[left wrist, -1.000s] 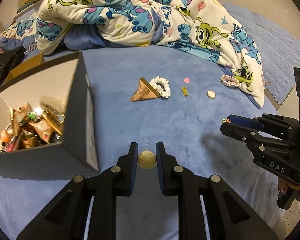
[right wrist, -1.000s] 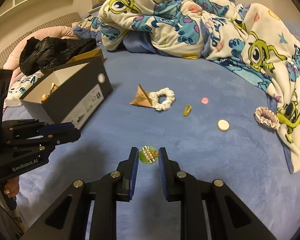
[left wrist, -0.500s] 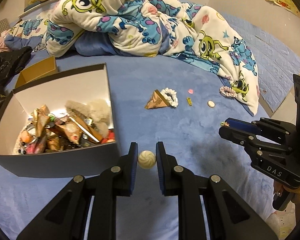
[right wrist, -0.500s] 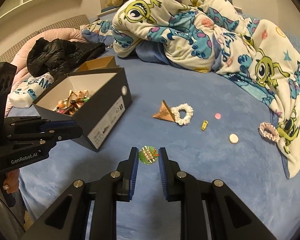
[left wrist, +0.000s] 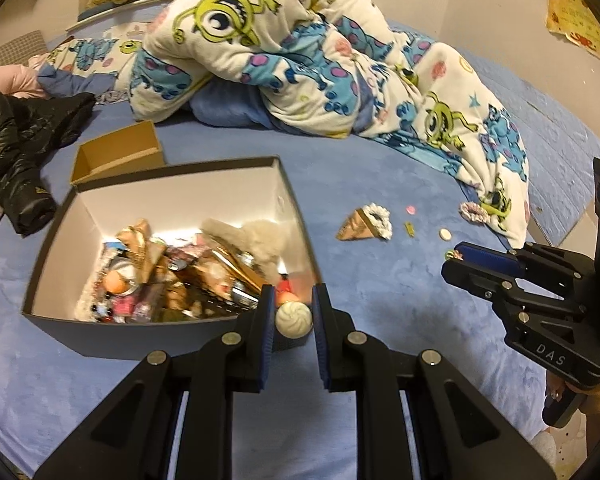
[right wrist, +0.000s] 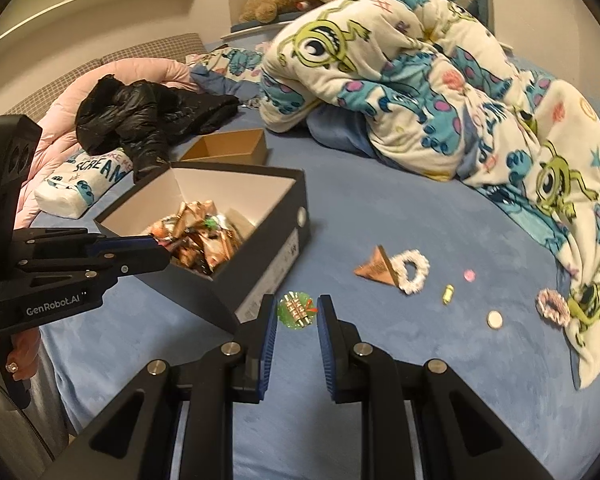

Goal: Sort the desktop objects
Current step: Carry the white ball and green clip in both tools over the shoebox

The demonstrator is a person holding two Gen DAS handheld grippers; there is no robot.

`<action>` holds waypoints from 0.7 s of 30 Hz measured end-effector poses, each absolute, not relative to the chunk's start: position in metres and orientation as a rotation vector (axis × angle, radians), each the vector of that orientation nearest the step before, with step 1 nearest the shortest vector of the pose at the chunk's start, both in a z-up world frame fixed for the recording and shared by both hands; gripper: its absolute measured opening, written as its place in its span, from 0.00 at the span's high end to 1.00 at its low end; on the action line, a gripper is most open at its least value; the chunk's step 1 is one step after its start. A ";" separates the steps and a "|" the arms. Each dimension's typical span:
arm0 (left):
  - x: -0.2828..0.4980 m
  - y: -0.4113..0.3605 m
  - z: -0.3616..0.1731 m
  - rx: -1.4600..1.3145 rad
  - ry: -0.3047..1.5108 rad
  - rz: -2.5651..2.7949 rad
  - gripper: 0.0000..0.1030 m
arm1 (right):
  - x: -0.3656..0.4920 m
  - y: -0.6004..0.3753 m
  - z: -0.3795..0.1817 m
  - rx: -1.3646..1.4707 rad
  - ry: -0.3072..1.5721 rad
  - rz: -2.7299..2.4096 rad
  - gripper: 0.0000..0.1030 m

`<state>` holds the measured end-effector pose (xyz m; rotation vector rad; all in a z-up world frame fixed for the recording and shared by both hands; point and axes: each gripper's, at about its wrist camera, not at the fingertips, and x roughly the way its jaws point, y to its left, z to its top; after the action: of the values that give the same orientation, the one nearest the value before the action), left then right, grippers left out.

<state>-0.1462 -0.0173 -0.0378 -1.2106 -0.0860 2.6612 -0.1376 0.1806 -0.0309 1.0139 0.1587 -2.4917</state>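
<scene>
My left gripper (left wrist: 294, 316) is shut on a cream swirled ball (left wrist: 294, 319) and holds it over the near right corner of the dark shoebox (left wrist: 60, 320), which is full of small items. My right gripper (right wrist: 298, 314) is shut on a green round ornament (right wrist: 296, 312) and hangs above the blue bed, just right of the shoebox (right wrist: 276, 256). On the bed lie a brown paper cone (right wrist: 376, 268), a white scrunchie (right wrist: 414, 272), a yellow piece (right wrist: 447, 294), a pink disc (right wrist: 469, 275), a cream disc (right wrist: 495, 319) and a pink scrunchie (right wrist: 553, 306).
A monster-print blanket (right wrist: 420, 80) is piled across the back and right of the bed. A brown box lid (right wrist: 228, 148) and a black jacket (right wrist: 140, 108) lie behind the shoebox. A pillow (right wrist: 80, 184) sits at the left edge.
Both grippers have risen and moved left toward the shoebox with their objects. The left gripper's ball now hangs over the box's near corner.
</scene>
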 end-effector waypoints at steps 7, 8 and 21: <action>-0.158 -0.062 -0.022 -1.204 -0.097 2.727 0.82 | -0.147 0.136 -0.012 0.962 0.197 -2.460 0.80; -0.159 -0.068 -0.020 -1.203 -0.095 2.737 0.82 | -0.148 0.128 -0.010 0.955 0.204 -2.456 0.80; -0.189 -0.138 -0.041 -1.261 -0.113 2.803 0.82 | -0.181 0.037 -0.006 0.926 0.235 -2.399 0.80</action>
<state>-0.1893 -0.1382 -0.0406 -1.2610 -0.1132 2.8025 -0.1812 0.0369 -0.0065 0.9261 0.2353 -2.3991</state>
